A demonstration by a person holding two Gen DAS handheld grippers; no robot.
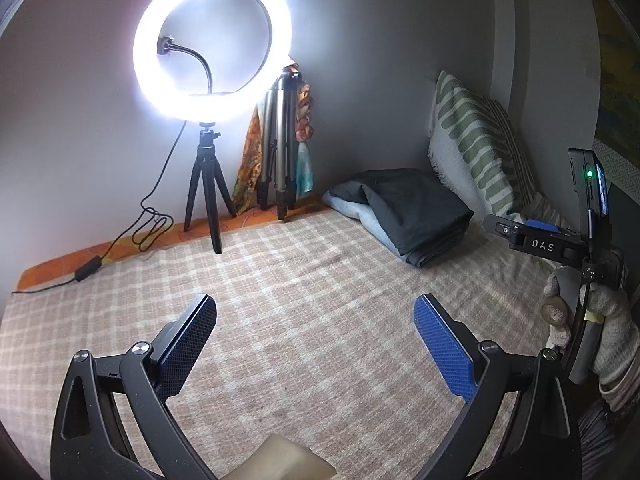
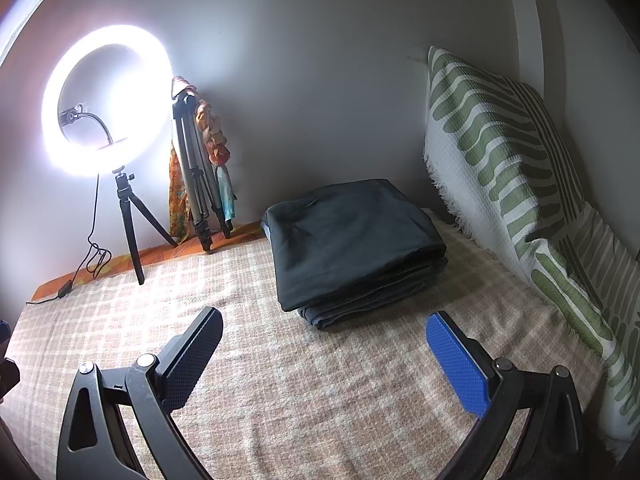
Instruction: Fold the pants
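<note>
left view pants: dark, folded, on light blue cloth, bed's far right corner
left gripper: fingers wide apart, holding nothing
right view pants: folded stack by green-patterned pillow
right gripper: fingers wide apart, holding nothing
</note>
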